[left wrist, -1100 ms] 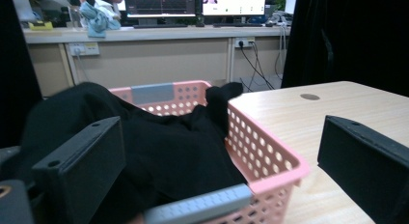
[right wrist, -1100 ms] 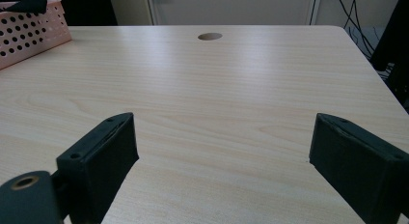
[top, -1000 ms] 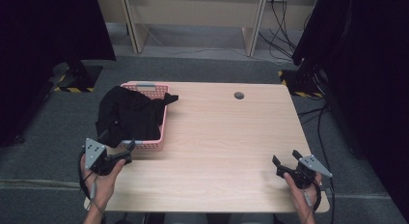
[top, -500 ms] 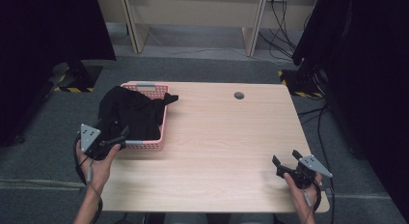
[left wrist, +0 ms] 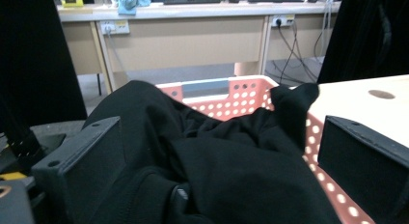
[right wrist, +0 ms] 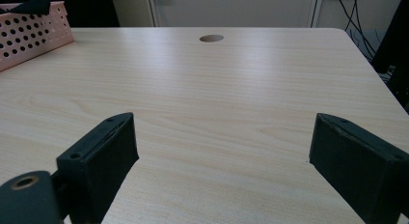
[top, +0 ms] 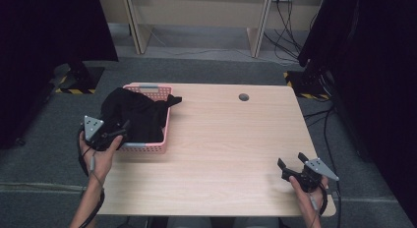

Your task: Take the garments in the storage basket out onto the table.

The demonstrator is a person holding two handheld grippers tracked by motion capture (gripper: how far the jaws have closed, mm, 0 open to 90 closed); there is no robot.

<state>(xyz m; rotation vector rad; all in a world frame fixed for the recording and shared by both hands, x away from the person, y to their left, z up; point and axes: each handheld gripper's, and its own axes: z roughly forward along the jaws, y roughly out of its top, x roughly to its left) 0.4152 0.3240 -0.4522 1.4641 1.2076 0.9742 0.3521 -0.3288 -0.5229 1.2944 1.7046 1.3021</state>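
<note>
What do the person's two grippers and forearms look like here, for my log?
Both the left gripper and the right gripper are black, each with two blocky jaws showing round screw holes and a grey three-cornered plate on top. A dark cable trails back from each along the forearm. No sleeves reach the forearms.

A lab or test room is suggested rather than a home. A plain wooden surface [top: 221, 154] with a round cable hole [top: 243, 97] is set on grey carpet [top: 196, 68]. Black curtains [top: 44, 41] are hung at both sides, and stand bases marked with yellow-and-black hazard tape [top: 74, 91] are seen on the floor. A long workbench [left wrist: 193, 35] is placed along the back wall, fitted with wall sockets [left wrist: 115, 26], and loose cables [top: 287, 21] are draped down beside it.
</note>
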